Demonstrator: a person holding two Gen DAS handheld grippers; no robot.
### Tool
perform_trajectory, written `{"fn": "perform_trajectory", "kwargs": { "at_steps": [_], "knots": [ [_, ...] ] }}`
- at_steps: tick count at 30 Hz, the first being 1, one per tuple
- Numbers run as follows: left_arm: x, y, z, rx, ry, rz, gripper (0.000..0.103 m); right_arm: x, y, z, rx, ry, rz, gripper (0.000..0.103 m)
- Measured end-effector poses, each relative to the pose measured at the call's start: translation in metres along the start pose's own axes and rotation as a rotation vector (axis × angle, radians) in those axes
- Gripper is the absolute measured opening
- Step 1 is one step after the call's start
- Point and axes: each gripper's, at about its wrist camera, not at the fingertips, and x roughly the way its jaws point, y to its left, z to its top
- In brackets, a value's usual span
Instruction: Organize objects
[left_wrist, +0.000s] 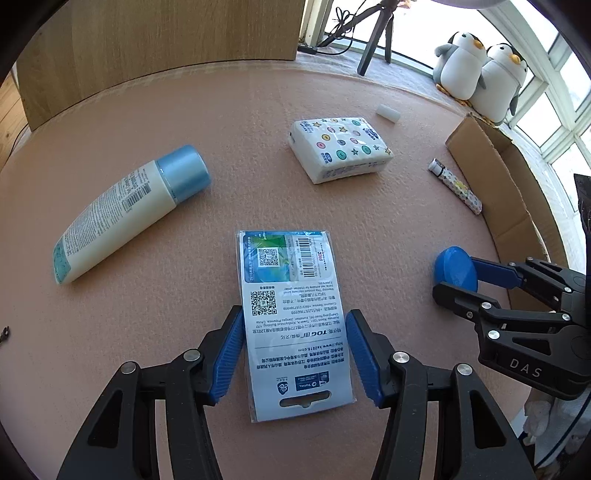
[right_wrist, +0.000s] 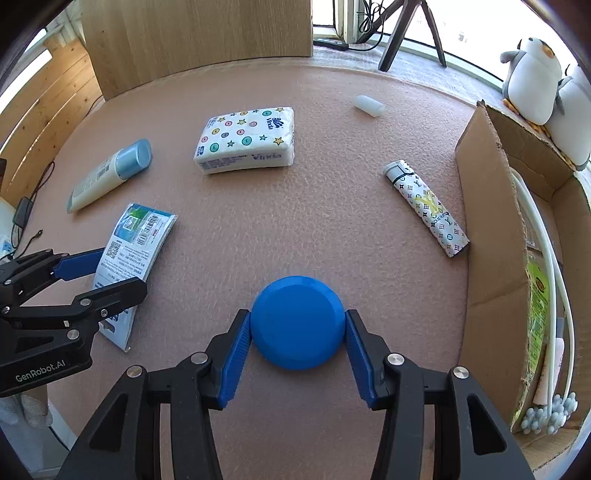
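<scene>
A flat printed packet (left_wrist: 291, 325) with QR codes and a barcode lies lengthwise on the pink mat, between the blue pads of my left gripper (left_wrist: 295, 314). Both pads touch its long edges, so the gripper is shut on it. The right wrist view shows the same packet (right_wrist: 147, 229) slightly bowed in that gripper (right_wrist: 123, 269). My right gripper (right_wrist: 298, 321) is shut on a round blue disc (right_wrist: 297, 321), one pad against each side. From the left wrist, the disc (left_wrist: 454, 267) and right gripper (left_wrist: 456, 277) sit at the right, beside the cardboard box.
On the mat lie a white lotion bottle (left_wrist: 122, 210) with a blue cap, a star-printed tissue pack (left_wrist: 340, 147), a patterned lighter (right_wrist: 424, 206) and a small white cylinder (right_wrist: 369, 105). An open cardboard box (right_wrist: 491, 221) at the right holds a white cable. Plush penguins (left_wrist: 480, 74) sit behind it.
</scene>
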Motion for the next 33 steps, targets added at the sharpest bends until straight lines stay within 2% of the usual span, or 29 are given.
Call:
{"fn": "perform_trajectory", "kwargs": {
  "at_steps": [10, 15, 22, 33],
  "knots": [
    [-0.036, -0.02, 0.013, -0.001, -0.079, -0.053, 0.059, -0.053, -0.023, -0.013, 0.032, -0.095, 0.042, 0.046],
    [-0.052, -0.048, 0.028, 0.031, -0.119, -0.091, 0.059, -0.085, -0.051, -0.019, 0.045, -0.152, 0.008, 0.046],
    [-0.053, -0.104, 0.045, 0.091, -0.138, -0.15, 0.059, -0.111, -0.108, -0.03, 0.124, -0.202, -0.054, 0.046],
    [-0.027, -0.209, 0.07, 0.189, -0.128, -0.22, 0.059, -0.11, -0.174, -0.048, 0.216, -0.199, -0.105, 0.046]
  ]
}}
